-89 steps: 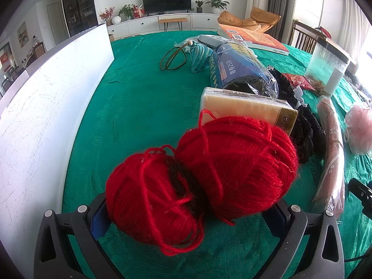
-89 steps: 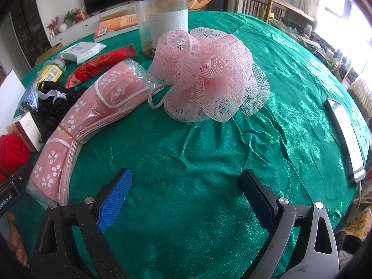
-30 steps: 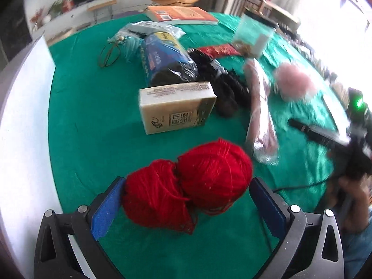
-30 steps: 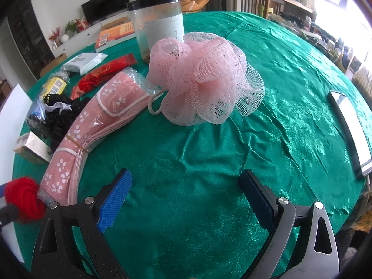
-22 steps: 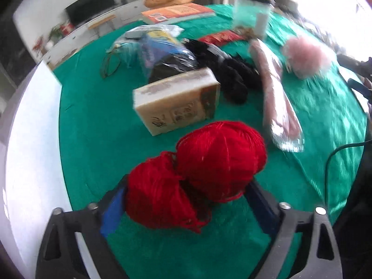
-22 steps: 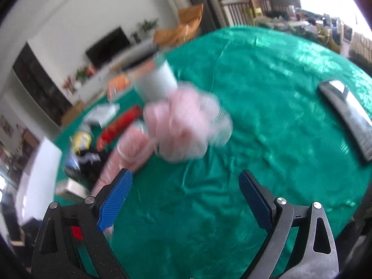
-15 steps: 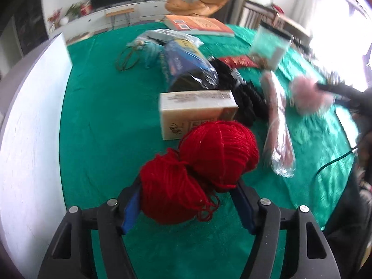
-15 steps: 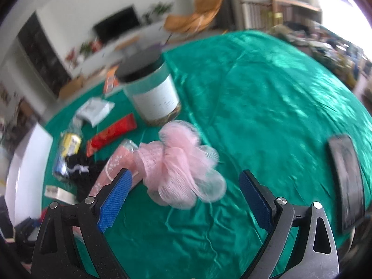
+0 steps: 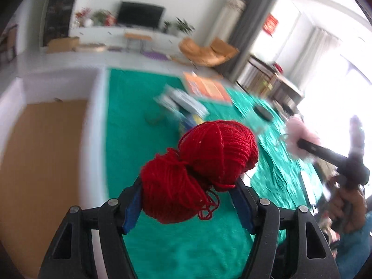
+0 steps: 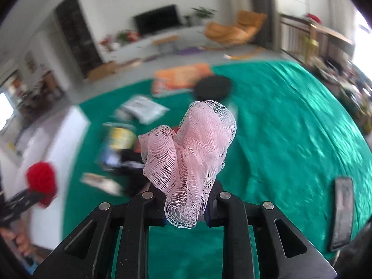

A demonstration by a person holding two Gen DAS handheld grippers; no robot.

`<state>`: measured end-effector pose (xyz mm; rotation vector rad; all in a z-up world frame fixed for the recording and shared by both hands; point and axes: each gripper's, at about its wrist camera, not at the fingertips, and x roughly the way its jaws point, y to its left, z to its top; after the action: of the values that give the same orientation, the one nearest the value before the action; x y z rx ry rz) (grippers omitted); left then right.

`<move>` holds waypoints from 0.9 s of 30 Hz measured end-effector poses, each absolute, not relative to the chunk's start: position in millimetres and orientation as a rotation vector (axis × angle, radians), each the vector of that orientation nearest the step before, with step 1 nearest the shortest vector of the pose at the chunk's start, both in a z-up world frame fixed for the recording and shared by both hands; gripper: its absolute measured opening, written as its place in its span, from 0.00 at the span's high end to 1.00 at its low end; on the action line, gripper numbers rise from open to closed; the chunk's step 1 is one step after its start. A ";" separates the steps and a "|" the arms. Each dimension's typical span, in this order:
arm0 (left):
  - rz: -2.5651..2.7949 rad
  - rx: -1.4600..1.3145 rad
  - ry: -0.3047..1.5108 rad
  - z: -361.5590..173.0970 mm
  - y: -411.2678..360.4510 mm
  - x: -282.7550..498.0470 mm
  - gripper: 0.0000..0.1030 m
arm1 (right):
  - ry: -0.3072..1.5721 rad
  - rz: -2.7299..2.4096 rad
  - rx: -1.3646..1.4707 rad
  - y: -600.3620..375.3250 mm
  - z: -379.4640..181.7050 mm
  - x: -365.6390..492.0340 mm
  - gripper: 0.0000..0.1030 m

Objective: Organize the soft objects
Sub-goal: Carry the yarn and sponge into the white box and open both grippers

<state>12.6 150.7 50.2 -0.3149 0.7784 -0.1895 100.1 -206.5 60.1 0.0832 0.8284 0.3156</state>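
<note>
A double ball of red yarn (image 9: 200, 167) hangs above the green table, with my left gripper (image 9: 188, 197) shut on it from both sides. A pink mesh bath pouf (image 10: 193, 144) is bunched up between the pads of my right gripper (image 10: 186, 209), which is shut on it and holds it off the cloth. In the left wrist view the pouf (image 9: 300, 137) shows blurred at the far right, on the tip of the other gripper held by a hand. The right wrist view catches the yarn (image 10: 41, 179) at the far left.
A white-walled box with a brown floor (image 9: 46, 139) stands left of the green tablecloth (image 9: 130, 139). On the cloth lie an orange book (image 9: 204, 88), a black-lidded jar (image 10: 212, 87), blurred packets, a cream carton (image 10: 100, 181) and a dark flat device (image 10: 343, 209) near the right edge.
Both grippers closed and rose. The left one lifted the red yarn off the cloth and swung towards the box. The right one clamped the pink pouf and lifted it.
</note>
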 end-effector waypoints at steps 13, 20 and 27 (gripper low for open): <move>0.431 -0.299 0.790 39.2 319.9 -83.0 0.00 | 0.904 1.095 0.033 100.1 83.8 9.9 0.21; 0.404 -0.292 0.755 29.7 302.3 -68.0 0.00 | 0.908 0.958 0.005 67.8 47.3 16.0 0.21; 0.150 -0.270 0.721 48.4 227.2 -43.8 0.00 | 0.879 0.549 0.054 -62.3 3.8 59.9 0.21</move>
<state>-43.8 227.2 48.4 -0.2701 0.7205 0.1499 59.9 -62.3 3.8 0.0537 0.8787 0.5495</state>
